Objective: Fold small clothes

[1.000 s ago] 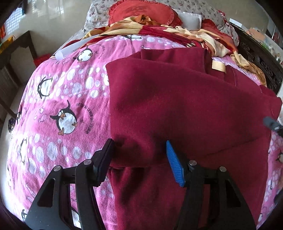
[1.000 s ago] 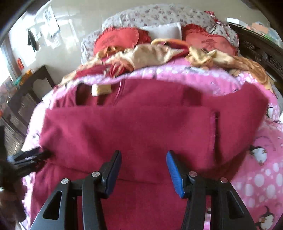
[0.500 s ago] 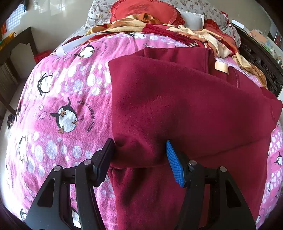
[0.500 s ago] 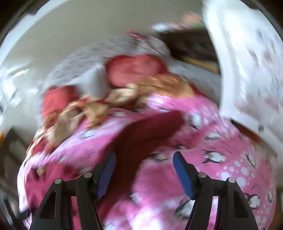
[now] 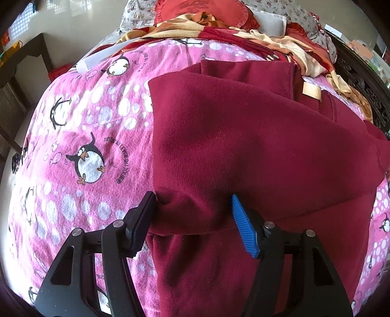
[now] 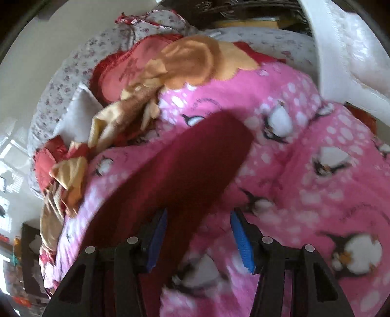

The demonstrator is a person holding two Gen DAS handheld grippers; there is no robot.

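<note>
- one dark red garment (image 5: 243, 151) lies on the pink penguin blanket (image 5: 80, 126), on the right part of the bed in the left view; a folded layer lies over its lower layer.
- one left gripper (image 5: 192, 219): its fingers stand wide apart, and the near edge of the folded layer bulges between them. the left finger touches the cloth, but i cannot tell if the jaws really pinch it.
- one right gripper (image 6: 198, 241): jaws apart, nothing held. a strip of the garment (image 6: 185, 175) runs from between its fingers to the far side, over the blanket (image 6: 304, 151); this view is blurred.
- at the far end are red pillows (image 5: 202, 9) and a crumpled yellow cloth (image 5: 287, 46).
- one beige tag (image 5: 312, 90) sits on the garment, far right.
- against one second ago: the left view is almost the same, the gripper has stayed at the fold edge. the right gripper has swung away to the right; before, it faced the whole garment, now only the strip and a white object (image 6: 346, 48) at far right.
- writing: dark curved letters beside the penguin (image 5: 87, 163), not clear enough to read.
</note>
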